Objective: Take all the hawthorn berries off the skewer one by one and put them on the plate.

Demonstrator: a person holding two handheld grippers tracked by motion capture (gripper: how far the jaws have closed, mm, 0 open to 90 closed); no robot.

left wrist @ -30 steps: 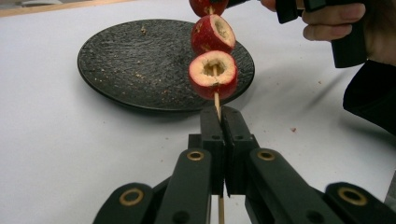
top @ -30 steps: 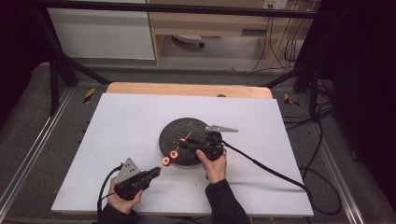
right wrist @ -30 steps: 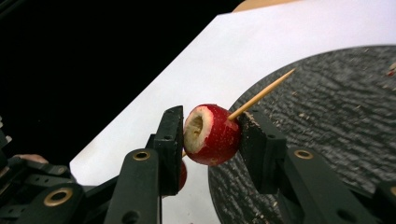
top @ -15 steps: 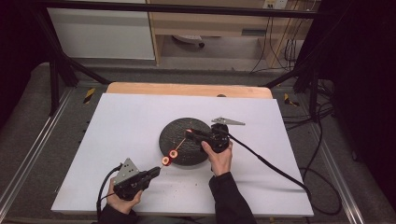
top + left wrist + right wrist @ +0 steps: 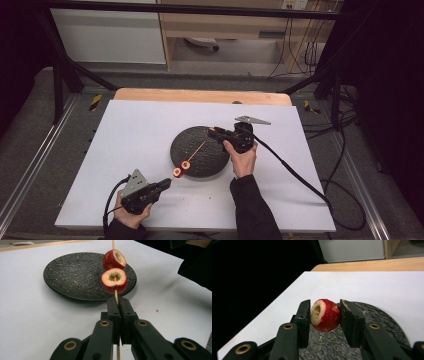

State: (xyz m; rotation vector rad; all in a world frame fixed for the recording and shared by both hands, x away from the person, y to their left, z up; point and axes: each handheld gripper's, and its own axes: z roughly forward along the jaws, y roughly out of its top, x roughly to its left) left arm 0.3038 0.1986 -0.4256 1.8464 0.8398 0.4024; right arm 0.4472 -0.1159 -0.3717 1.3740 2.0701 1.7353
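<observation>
My left gripper (image 5: 165,183) (image 5: 118,305) is shut on a thin wooden skewer (image 5: 196,150) (image 5: 116,294) near the table's front. The skewer slants up over a round black plate (image 5: 210,162) (image 5: 75,277). Two cored red fruit pieces (image 5: 180,168) are threaded on its lower part, one (image 5: 114,281) just above the jaws and a second (image 5: 114,259) beyond it. My right gripper (image 5: 216,131) (image 5: 325,304) hovers over the plate's far side, shut on a third cored red fruit piece (image 5: 325,315), with its hole facing left in the right gripper view.
A white sheet (image 5: 140,135) covers the table, with a wooden edge (image 5: 200,96) at the back. Crumbs lie on the plate (image 5: 377,315). The right gripper's cable (image 5: 295,172) trails off to the right across the sheet. Dark frame rails border both sides.
My right hand has lifted and moved back and to the right over the plate, away from the skewer, with the fruit piece between its jaws. The left hand has stayed still.
</observation>
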